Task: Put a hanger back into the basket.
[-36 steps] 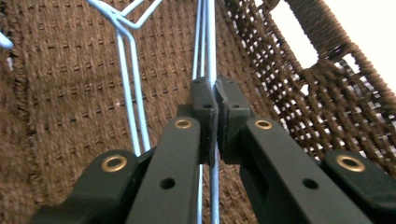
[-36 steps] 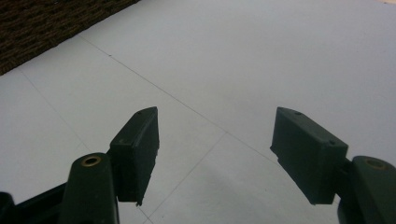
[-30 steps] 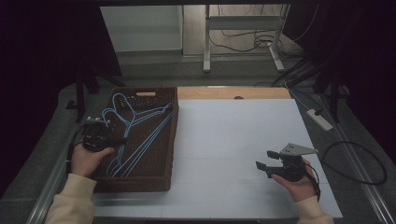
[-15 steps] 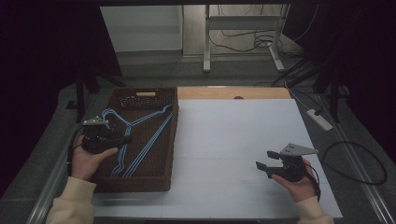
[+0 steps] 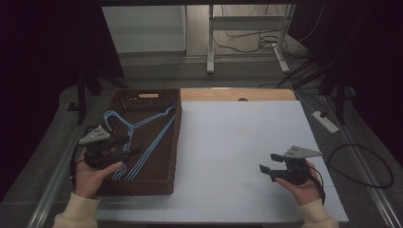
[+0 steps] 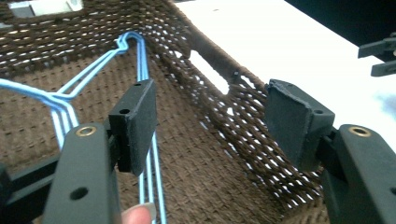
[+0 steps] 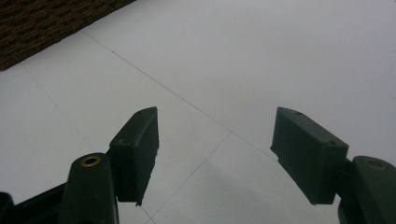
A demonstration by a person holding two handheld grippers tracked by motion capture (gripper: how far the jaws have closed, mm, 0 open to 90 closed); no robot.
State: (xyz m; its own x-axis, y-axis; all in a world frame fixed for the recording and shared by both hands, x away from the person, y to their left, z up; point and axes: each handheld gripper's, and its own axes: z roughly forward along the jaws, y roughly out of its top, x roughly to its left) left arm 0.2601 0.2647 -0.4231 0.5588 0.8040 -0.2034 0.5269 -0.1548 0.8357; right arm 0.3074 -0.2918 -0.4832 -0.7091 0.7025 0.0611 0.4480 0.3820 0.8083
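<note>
Several blue wire hangers (image 5: 142, 133) lie flat in a brown wicker basket (image 5: 142, 187) on the left of the table. My left gripper (image 5: 129, 145) hovers over the basket's near left part, above the hangers' ends. Its jaws have just been opening and stand open, with nothing between the pads. In the left gripper view the hangers (image 6: 140, 60) run along the basket floor behind the left pad, and the basket's handle wall (image 6: 243, 98) stands ahead of my left gripper (image 6: 215, 107). My right gripper (image 5: 267, 162) (image 7: 215, 140) rests open over the bare white tabletop at near right.
The white tabletop (image 5: 237, 142) stretches from the basket to the right edge. A wooden strip (image 5: 237, 94) borders its far side. A power strip (image 5: 325, 121) and cables lie on the floor to the right. The basket's corner (image 7: 46, 23) lies ahead of the right gripper.
The left gripper's jaws opened and let go of the hangers, which dropped from a raised bunch to lie flat in the basket. The left hand drew back toward the near edge. The right hand stayed still.
</note>
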